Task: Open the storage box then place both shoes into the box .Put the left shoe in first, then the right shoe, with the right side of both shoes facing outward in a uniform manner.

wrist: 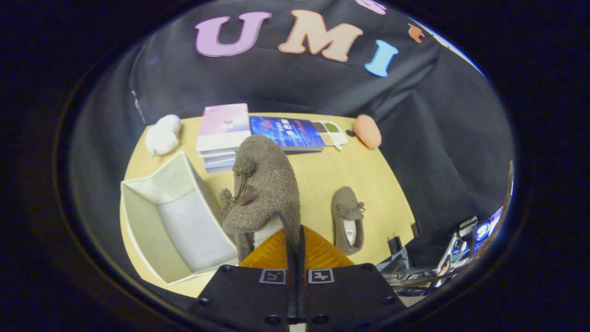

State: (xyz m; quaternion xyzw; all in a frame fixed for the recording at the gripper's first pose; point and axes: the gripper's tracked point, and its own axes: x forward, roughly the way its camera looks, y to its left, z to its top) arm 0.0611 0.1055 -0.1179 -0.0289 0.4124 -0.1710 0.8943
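My gripper [295, 240] is shut on the heel edge of a fuzzy brown shoe [265, 184], which hangs off the table with its toe pointing away from me and its bow on the left side. The open white storage box [152, 216] stands to the left of the held shoe, its inside bare. A second brown shoe [348, 219] with a bow lies flat on the wooden table [332, 173], to the right of my fingers.
Beyond the held shoe lie a stack of books [223, 133] and a blue book [288, 131]. A white plush toy [162, 134] sits at the far left corner, an orange plush [367, 131] at the far right. Equipment clutters the space past the table's right edge.
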